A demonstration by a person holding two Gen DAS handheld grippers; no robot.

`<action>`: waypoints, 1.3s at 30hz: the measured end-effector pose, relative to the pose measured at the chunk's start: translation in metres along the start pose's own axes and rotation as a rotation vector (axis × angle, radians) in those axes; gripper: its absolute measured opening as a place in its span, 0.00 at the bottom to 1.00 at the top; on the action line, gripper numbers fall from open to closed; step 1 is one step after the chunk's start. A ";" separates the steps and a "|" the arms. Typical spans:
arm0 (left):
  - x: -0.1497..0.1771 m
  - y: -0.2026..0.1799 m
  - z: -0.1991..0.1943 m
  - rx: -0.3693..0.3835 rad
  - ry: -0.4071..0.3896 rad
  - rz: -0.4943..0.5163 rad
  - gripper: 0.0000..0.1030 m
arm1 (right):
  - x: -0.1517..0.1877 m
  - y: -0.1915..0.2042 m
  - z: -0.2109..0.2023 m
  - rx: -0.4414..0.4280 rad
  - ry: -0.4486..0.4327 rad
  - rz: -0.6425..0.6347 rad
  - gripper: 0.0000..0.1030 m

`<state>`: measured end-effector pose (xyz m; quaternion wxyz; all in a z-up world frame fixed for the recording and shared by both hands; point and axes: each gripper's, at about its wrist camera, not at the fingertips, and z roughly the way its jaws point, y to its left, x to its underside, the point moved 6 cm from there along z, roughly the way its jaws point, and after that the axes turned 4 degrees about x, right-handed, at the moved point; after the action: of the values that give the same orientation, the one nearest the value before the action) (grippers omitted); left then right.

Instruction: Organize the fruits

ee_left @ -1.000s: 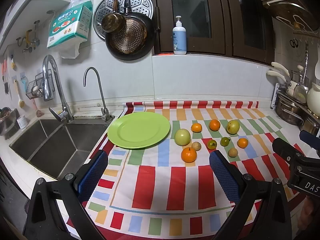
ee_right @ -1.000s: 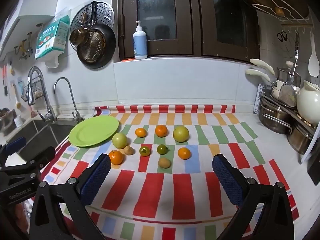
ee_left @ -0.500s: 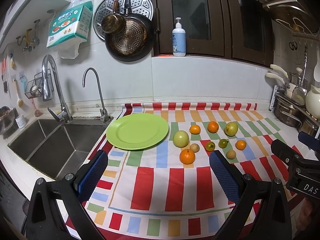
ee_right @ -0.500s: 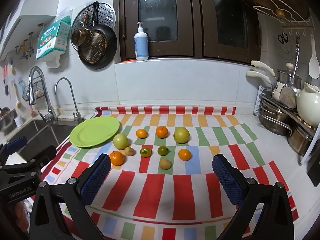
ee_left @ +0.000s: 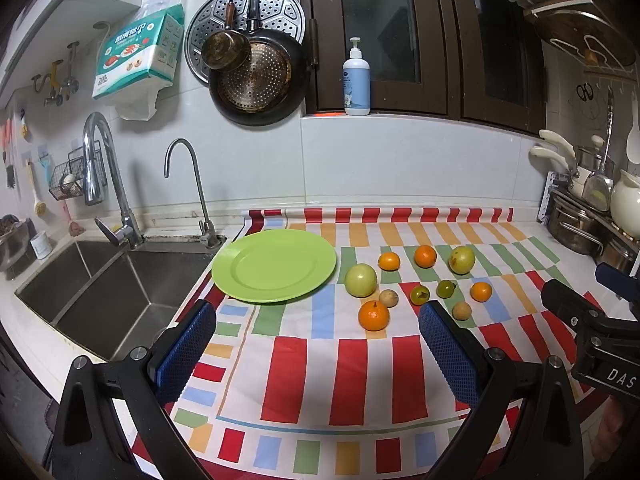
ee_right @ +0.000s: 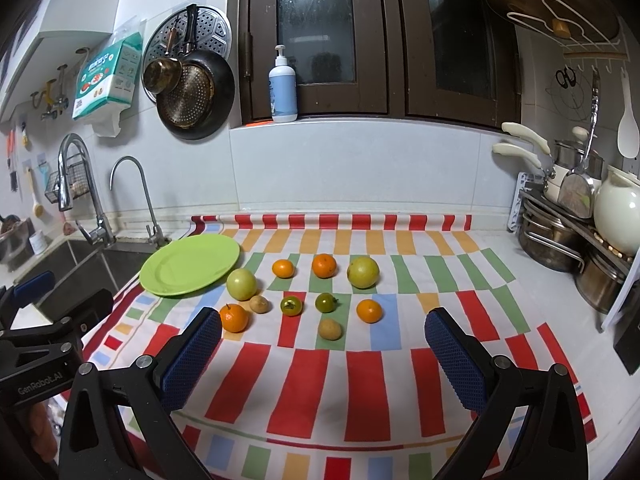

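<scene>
An empty green plate (ee_left: pixel 274 265) lies on a striped cloth (ee_left: pixel 312 364) beside the sink; it also shows in the right wrist view (ee_right: pixel 190 264). To its right lie several loose fruits: a pale green apple (ee_left: pixel 361 279), a stemmed orange (ee_left: pixel 373 315), small oranges (ee_left: pixel 425 256), a yellow-green apple (ee_left: pixel 461 259), two dark green tomatoes (ee_right: pixel 291 305) and small brown fruits (ee_right: pixel 329 329). My left gripper (ee_left: pixel 318 350) is open and empty, held above the cloth's near part. My right gripper (ee_right: pixel 323 358) is open and empty, near the cloth's front.
A steel sink (ee_left: pixel 100 284) with two taps (ee_left: pixel 104 184) lies left of the plate. Pots and a white kettle (ee_right: pixel 618 208) stand on a rack at the right. Pans (ee_left: pixel 256 76) hang on the back wall; a soap bottle (ee_left: pixel 356 80) stands on the sill.
Both views have shifted slightly; the fruits sit a little further left in the left wrist view. Nothing on the cloth has moved, and both grippers stay open.
</scene>
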<state>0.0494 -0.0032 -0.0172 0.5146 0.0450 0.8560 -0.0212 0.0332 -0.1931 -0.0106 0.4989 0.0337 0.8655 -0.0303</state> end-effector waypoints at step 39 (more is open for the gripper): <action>0.001 -0.004 0.021 0.029 0.018 0.014 1.00 | -0.001 -0.005 0.017 0.000 0.026 0.006 0.99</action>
<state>0.0666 -0.0092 -0.0278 0.5062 0.0586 0.8599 -0.0297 0.0481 -0.1997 -0.0186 0.4875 0.0365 0.8719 -0.0283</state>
